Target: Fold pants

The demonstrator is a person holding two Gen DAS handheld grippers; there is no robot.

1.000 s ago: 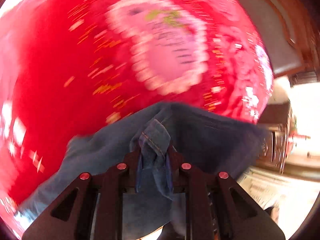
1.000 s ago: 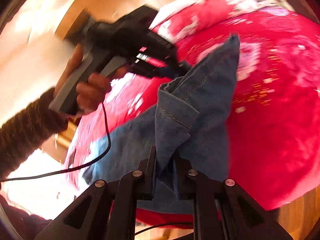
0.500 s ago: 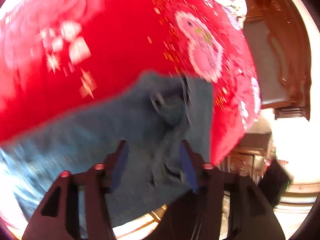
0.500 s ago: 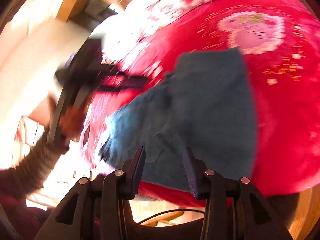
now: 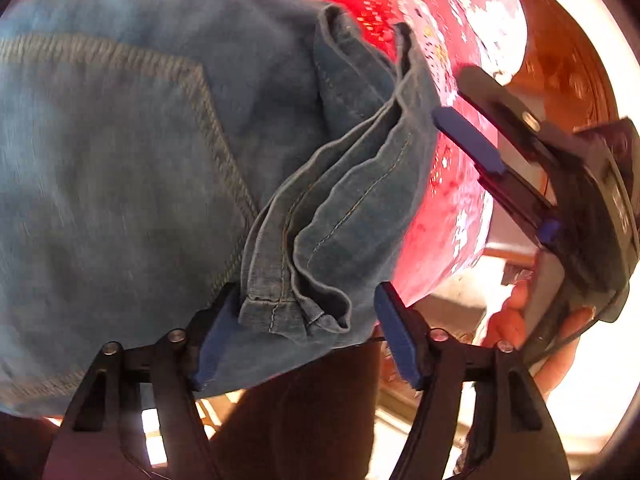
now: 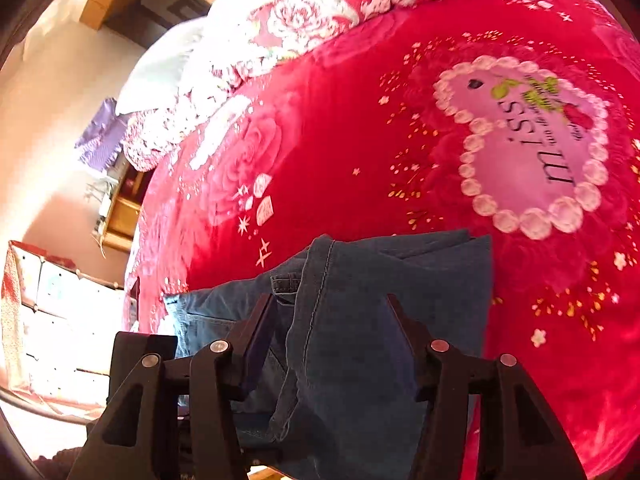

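Observation:
The blue jeans point(image 5: 120, 184) lie folded on the red blanket point(image 5: 424, 248), with a back pocket seam at the left of the left wrist view. A bunched leg hem point(image 5: 304, 304) sits loose between the pads of my left gripper point(image 5: 304, 340), whose jaws are opening and do not press it. In the right wrist view the folded jeans point(image 6: 384, 280) lie under my right gripper point(image 6: 332, 320). Its jaws are opening too, and the denim between them is untouched. The right gripper point(image 5: 468, 120) also shows at the right of the left wrist view, held by a hand point(image 5: 516, 320).
The red blanket point(image 6: 328, 128) carries a pink heart patch point(image 6: 528, 148) beyond the jeans. White bedding point(image 6: 168, 68) lies at the far end. A white cabinet point(image 6: 60, 300) and a purple cloth point(image 6: 100, 136) stand off the bed's left side. Dark carved wood point(image 5: 560, 80) borders the bed.
Both grippers were shut on lifted denim a second ago. Both have since let go and spread their jaws, and the jeans now lie folded flat on the blanket.

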